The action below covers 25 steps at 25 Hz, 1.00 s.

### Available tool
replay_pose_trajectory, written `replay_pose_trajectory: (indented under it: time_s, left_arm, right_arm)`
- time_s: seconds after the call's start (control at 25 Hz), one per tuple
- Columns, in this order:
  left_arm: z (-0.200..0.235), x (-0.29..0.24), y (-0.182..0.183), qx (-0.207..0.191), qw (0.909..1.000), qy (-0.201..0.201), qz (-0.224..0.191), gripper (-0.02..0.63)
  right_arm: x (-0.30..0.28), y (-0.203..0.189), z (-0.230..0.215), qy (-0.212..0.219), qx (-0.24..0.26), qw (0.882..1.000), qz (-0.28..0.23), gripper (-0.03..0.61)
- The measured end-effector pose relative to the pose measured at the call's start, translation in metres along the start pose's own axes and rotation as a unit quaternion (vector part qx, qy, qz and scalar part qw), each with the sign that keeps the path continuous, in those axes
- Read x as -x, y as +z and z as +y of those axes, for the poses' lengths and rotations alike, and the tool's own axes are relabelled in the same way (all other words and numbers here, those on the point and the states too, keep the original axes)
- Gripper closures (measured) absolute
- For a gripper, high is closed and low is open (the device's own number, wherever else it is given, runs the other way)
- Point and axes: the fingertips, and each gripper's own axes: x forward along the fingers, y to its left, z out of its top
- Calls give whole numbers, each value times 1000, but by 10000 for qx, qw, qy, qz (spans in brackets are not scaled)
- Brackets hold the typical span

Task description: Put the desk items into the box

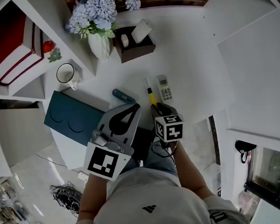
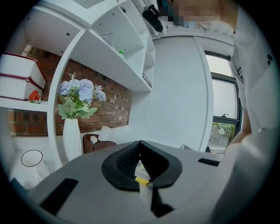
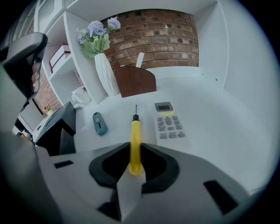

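Right tongs (image 3: 134,151) on yellow screwdriver (image 3: 135,131) handle (long axis ahead, tip away)

Left gripper (image 1: 132,107) held nearly level above the counter edge, jaws together, nothing between them. Right gripper (image 3: 134,149) tilted steeply down just beside it, jaws closed against the yellow screwdriver (image 3: 135,133) handle. Both forearms bare, reaching forward from the torso.

Screwdriver (image 3: 134,144): yellow handle. Remote (image 3: 168,124): white, grey buttons. Knife (image 3: 99,123): teal. Box (image 1: 73,119): dark blue. Worktop (image 1: 188,48): white. Books (image 1: 11,46): red covers. Flowers (image 1: 95,11): pale blue, green leaves. Vase (image 1: 99,44): white. Wall (image 3: 153,35): red-brown brick pattern.
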Motion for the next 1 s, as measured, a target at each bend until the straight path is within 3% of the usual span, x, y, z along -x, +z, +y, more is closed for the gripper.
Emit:
replay_pose_trajectory:
  time_s: [0.28, 0.6, 1.0]
  left_arm:
    - [-1, 3, 2, 13, 10000, 86, -32, 601]
    - [-3, 10, 10, 96, 9992, 346, -182, 601]
    - [0, 22, 25, 262, 9914, 1202, -445, 601]
  right_arm:
    - [10, 9, 3, 229, -197, 9994, -163, 495]
    - [53, 53, 26, 754, 106, 9949, -667, 495]
    - [75, 88, 49, 1574, 765, 9806, -884, 494]
